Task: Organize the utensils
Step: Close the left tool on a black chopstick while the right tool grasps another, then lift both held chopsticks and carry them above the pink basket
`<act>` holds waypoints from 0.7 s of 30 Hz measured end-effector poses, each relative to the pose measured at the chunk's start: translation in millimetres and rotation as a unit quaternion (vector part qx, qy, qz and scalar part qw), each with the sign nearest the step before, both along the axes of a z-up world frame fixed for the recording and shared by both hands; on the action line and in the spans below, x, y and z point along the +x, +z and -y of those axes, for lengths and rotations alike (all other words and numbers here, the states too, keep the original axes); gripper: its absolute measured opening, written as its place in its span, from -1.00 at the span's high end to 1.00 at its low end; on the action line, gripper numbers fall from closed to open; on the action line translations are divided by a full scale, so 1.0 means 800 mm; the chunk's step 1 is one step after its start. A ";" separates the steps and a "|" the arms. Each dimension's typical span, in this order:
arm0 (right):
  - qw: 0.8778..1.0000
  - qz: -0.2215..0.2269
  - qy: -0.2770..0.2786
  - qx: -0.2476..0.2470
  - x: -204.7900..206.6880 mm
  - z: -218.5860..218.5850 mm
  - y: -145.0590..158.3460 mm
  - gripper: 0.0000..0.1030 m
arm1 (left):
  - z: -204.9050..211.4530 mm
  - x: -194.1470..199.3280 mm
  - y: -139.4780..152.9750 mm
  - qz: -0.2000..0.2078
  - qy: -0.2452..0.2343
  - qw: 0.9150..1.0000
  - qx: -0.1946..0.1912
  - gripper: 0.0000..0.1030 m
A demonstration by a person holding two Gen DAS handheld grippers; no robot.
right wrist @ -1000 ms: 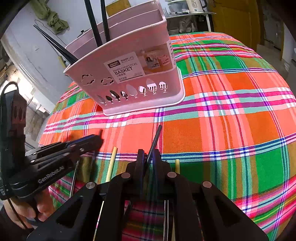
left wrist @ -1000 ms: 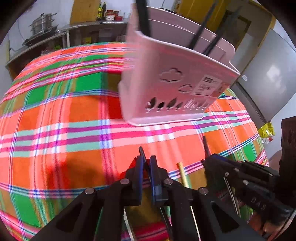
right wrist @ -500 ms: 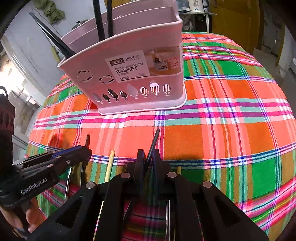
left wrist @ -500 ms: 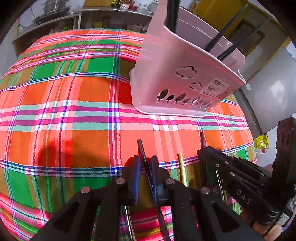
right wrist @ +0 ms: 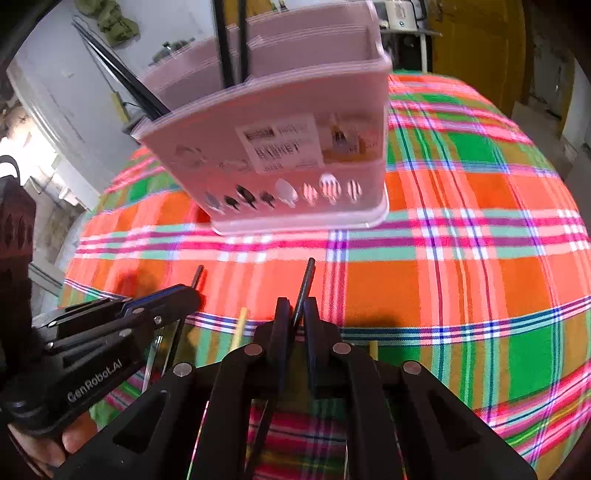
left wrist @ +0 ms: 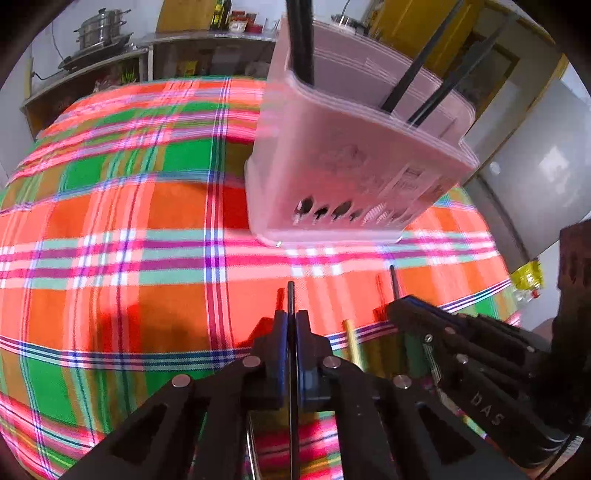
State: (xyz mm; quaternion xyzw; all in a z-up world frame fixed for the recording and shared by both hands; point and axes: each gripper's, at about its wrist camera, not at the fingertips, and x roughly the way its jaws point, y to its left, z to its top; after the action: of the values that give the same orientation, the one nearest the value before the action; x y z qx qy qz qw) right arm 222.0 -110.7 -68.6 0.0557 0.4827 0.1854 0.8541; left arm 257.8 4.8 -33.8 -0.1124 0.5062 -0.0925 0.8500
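A pink utensil basket (left wrist: 354, 162) (right wrist: 280, 147) stands on the plaid tablecloth with several black chopsticks upright in it. My left gripper (left wrist: 291, 325) is shut on a black chopstick (left wrist: 291, 295) whose tip points toward the basket; it also shows in the right wrist view (right wrist: 184, 295). My right gripper (right wrist: 295, 314) is shut on another black chopstick (right wrist: 306, 284); it also shows in the left wrist view (left wrist: 399, 306). Both are held low over the cloth, in front of the basket. Bamboo chopsticks (left wrist: 351, 343) (right wrist: 238, 328) lie on the cloth between the grippers.
The plaid tablecloth (left wrist: 110, 258) (right wrist: 480, 240) covers a round table. A shelf with steel pots (left wrist: 99, 33) stands behind at the left. A yellow door (right wrist: 476, 48) is at the back right. Thin metal utensils (right wrist: 151, 354) lie under the grippers.
Both grippers have lifted and tipped toward the basket with their chopsticks; the basket now looms closer and blurred. The left chopstick now points straight ahead.
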 end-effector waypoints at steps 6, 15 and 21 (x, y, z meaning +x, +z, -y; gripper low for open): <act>0.999 0.042 0.008 0.009 -0.015 0.000 0.045 0.87 | -0.015 -0.013 0.054 0.042 -0.001 0.999 -0.026 0.92; 0.993 0.118 0.002 0.033 -0.044 0.028 0.128 0.91 | -0.026 -0.035 0.162 0.128 -0.016 0.991 -0.028 0.92; 0.984 0.172 -0.004 0.040 -0.068 0.050 0.181 0.92 | -0.027 -0.051 0.207 0.166 -0.020 0.986 -0.024 0.92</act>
State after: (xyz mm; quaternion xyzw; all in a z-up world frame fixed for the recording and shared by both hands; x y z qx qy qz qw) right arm 167.6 -150.9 76.5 0.0590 0.3204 0.2075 0.9224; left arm 216.8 26.6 132.0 -0.1053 0.3579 -0.1390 0.9173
